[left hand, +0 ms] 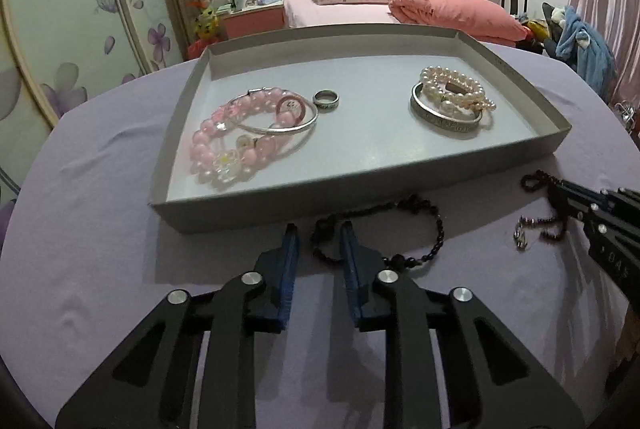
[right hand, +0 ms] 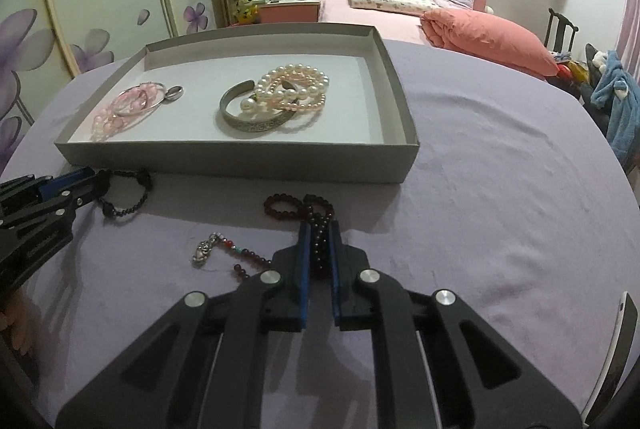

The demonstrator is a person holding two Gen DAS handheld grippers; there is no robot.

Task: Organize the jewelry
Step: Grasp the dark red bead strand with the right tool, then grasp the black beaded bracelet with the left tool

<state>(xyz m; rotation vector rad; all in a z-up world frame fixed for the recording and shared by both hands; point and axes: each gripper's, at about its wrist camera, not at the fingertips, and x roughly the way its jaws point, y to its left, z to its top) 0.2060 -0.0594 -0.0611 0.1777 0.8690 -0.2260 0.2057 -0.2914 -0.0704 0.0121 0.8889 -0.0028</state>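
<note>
Two grippers work a lavender cloth (right hand: 500, 189) in front of a shallow grey cardboard tray (left hand: 516, 157). Left gripper (left hand: 320, 233) has its blue-padded fingers apart, straddling one side of a black beaded bracelet (left hand: 438, 229) without pinching it. Right gripper (right hand: 319, 229) is pinched tight on a dark red bead strand (right hand: 316, 207) with a silver charm (right hand: 204, 251). Inside the tray: glossy pink beads (left hand: 208, 145), a thin silver bangle (left hand: 296, 123), a metal ring (left hand: 326, 98), and pearls (left hand: 456, 85) piled on an engraved cuff (left hand: 444, 123).

My left black hand-held gripper (left hand: 318, 233) angles downward, jaws narrowly parted; my right hand-held gripper (right hand: 318, 229) angles downward too, clamped tight.
</note>
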